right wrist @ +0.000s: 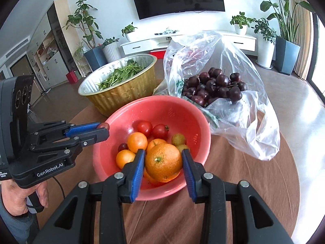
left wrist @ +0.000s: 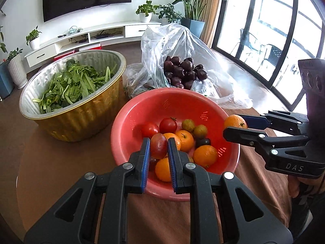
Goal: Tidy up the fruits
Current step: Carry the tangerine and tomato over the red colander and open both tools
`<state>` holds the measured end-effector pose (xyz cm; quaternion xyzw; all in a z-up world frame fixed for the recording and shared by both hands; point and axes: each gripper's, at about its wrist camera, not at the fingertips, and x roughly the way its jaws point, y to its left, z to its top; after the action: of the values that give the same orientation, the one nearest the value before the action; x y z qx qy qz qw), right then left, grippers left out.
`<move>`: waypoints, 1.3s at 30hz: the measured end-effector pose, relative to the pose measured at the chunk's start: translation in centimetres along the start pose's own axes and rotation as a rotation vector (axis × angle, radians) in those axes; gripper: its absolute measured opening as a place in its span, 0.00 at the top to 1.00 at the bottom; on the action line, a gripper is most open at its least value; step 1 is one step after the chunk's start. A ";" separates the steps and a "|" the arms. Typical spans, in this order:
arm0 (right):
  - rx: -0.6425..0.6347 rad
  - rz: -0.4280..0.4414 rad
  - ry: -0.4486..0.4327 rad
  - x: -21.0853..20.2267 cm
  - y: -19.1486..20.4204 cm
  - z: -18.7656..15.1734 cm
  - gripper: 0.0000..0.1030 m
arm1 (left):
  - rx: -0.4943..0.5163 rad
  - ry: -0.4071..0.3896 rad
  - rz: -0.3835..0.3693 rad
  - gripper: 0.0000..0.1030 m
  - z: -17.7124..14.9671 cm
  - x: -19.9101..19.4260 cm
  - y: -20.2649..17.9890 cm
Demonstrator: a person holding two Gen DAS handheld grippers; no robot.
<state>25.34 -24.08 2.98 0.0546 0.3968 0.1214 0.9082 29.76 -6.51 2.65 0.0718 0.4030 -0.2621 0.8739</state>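
A pink colander [left wrist: 162, 101] [right wrist: 162, 105] on the brown table holds oranges, two tomatoes [left wrist: 168, 125] [right wrist: 144, 127], small green fruits [left wrist: 187, 125] and a dark plum. My left gripper [left wrist: 158, 149] [right wrist: 102, 129] is shut on a red plum [left wrist: 158, 148] [right wrist: 103, 125] above the colander's near left rim. My right gripper [right wrist: 163, 161] [left wrist: 235, 125] is shut on a large orange [right wrist: 163, 161] [left wrist: 235, 121] above the colander's right rim.
A gold foil basin [left wrist: 81, 113] [right wrist: 126, 95] of leafy greens stands to the left behind the colander. A clear plastic bag [left wrist: 178, 40] [right wrist: 254, 122] with dark cherries [left wrist: 182, 72] [right wrist: 215, 85] lies behind and right. The round table edge [right wrist: 292, 183] curves at right.
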 end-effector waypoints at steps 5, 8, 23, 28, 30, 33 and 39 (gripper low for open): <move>-0.017 -0.013 0.022 2.5 0.0 1.1 0.62 | -0.017 0.012 -0.004 0.85 0.4 2.4 1.0; -0.015 -0.017 0.036 3.9 -0.4 1.6 0.62 | -0.018 0.015 -0.012 0.85 0.3 3.4 1.3; -0.045 -0.055 0.075 7.1 0.0 1.7 0.61 | -0.055 0.035 -0.014 0.84 0.3 6.5 2.4; -0.056 -0.065 0.078 7.1 0.2 1.6 0.60 | -0.046 0.040 0.002 0.83 0.4 6.6 2.0; -0.069 -0.070 0.078 7.1 0.4 1.5 0.58 | -0.047 0.033 0.013 0.77 0.4 6.4 2.0; -0.077 -0.077 0.069 6.8 0.5 1.4 0.49 | -0.051 0.021 0.018 0.69 0.5 6.0 1.9; -0.063 -0.086 0.045 5.5 0.1 1.1 0.48 | -0.069 -0.012 -0.007 0.36 0.3 4.3 1.6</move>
<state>29.78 -22.56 -0.15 0.0064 0.4149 0.0960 0.9048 33.16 -6.95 -0.49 0.0386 0.4067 -0.2518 0.8773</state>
